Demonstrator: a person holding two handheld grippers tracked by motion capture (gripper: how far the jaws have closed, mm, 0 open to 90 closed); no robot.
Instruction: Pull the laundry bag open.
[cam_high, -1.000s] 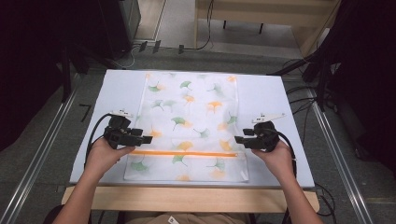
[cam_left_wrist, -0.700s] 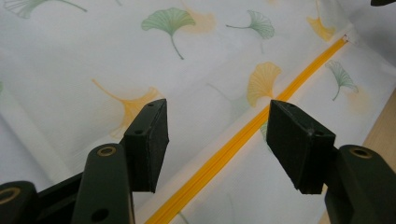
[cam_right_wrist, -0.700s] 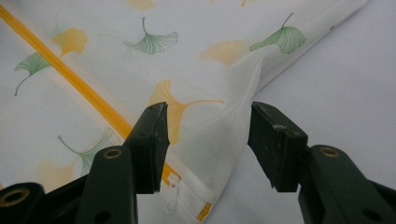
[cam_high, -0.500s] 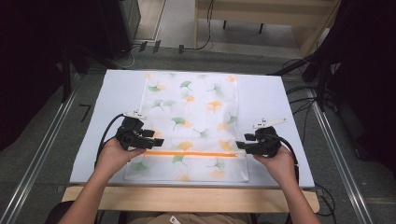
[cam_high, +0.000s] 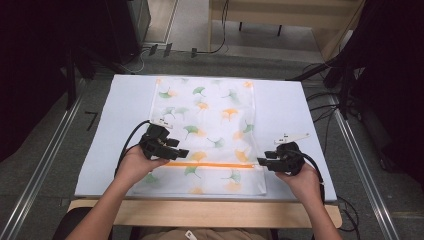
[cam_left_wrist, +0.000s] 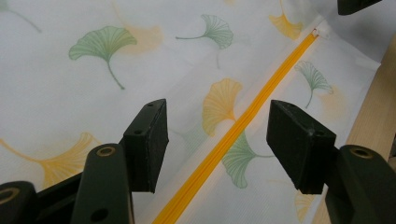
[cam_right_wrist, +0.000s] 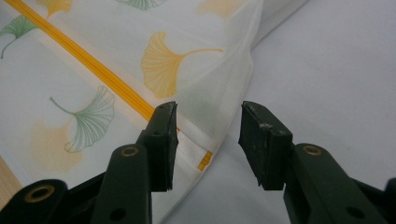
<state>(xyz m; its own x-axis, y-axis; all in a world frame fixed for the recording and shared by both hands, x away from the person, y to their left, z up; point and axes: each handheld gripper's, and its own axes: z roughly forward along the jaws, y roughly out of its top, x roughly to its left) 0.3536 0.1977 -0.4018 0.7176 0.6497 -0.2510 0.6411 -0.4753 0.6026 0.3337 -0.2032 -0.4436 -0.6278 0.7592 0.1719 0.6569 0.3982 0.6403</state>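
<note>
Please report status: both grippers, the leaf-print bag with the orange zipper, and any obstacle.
Left gripper open, straddling the orange zipper, no contact visible. Right gripper open at bag edge, jaws have just been closing, fabric edge between them. Bag flat on the mat. Nothing in the way.

Thin matt mesh cloth bag (cam_high: 210, 125) with a smooth orange plastic zipper (cam_high: 215, 164).

A white mat (cam_high: 120, 115) covers the counter (cam_high: 210, 212), whose wooden front edge shows bare. Metal rails (cam_high: 42, 167) run along both sides on the grey floor (cam_high: 195, 30). Cables (cam_high: 150, 50) lie on the floor beyond the counter, near a wooden bench (cam_high: 280, 12).
</note>
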